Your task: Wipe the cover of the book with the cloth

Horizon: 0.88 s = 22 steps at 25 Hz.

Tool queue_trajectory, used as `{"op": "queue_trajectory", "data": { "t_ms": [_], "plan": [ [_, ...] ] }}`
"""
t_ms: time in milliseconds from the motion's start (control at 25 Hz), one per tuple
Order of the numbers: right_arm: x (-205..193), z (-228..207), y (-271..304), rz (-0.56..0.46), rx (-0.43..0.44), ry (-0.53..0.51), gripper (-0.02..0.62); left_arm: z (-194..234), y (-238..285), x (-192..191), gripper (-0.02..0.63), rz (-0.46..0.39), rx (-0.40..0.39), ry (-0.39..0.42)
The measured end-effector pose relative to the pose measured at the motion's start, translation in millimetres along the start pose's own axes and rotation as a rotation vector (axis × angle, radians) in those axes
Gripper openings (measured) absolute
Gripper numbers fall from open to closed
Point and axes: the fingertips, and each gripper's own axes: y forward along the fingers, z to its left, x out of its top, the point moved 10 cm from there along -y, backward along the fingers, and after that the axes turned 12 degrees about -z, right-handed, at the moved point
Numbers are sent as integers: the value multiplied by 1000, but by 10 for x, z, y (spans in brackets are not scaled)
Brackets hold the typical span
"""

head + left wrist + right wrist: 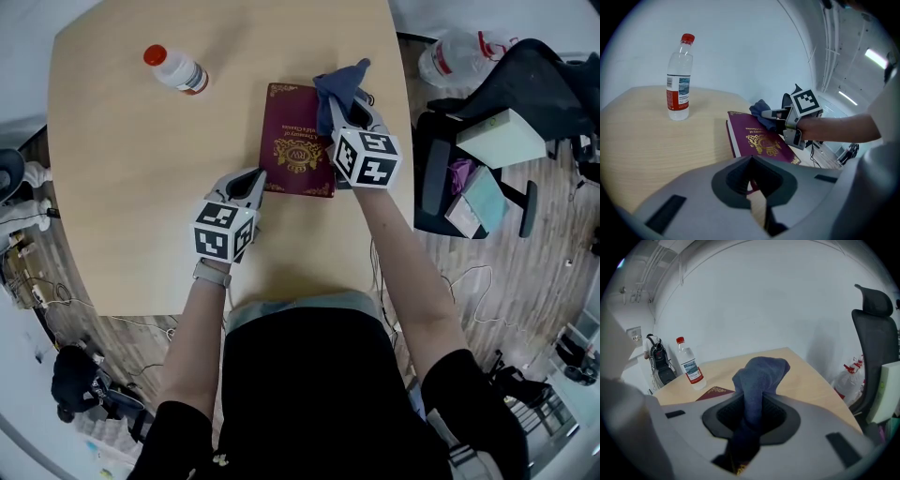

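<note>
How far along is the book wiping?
Done: the right gripper has the dark blue cloth clamped in its jaws. In hand: cloth sits at the far right corner of the maroon hardcover book; left gripper, shut, by its near left corner. Left: apparently wiping the cover.

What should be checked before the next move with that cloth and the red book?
1. Cloth gripped by right tongs: ok, shut on it.
2. Book closed and flat on the table: ok.
3. Cloth touching the cover: cannot tell; it is over the far right corner.
4. Left tongs steadying the book: cannot tell; shut, empty, at its near left corner.
5. Bottle clear of the wipe: ok, upright, apart from the book.
</note>
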Motion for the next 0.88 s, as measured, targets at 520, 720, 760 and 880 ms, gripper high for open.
{"op": "queue_trajectory", "data": {
  "t_ms": [520,720,760,880],
  "plan": [
    [-268,253,-464,31,74,-42,98,-58,-37,-64,20,-33,63,-12],
    [-401,352,-707,22,105,-82,98,-156,-108,-145,20,-35,87,-7],
    [-426,367,-760,23,108,-82,98,-177,-120,-162,20,-34,93,-3],
    [-495,411,-914,31,123,-78,98,-224,-160,-204,20,-34,102,-7]
  ]
}}
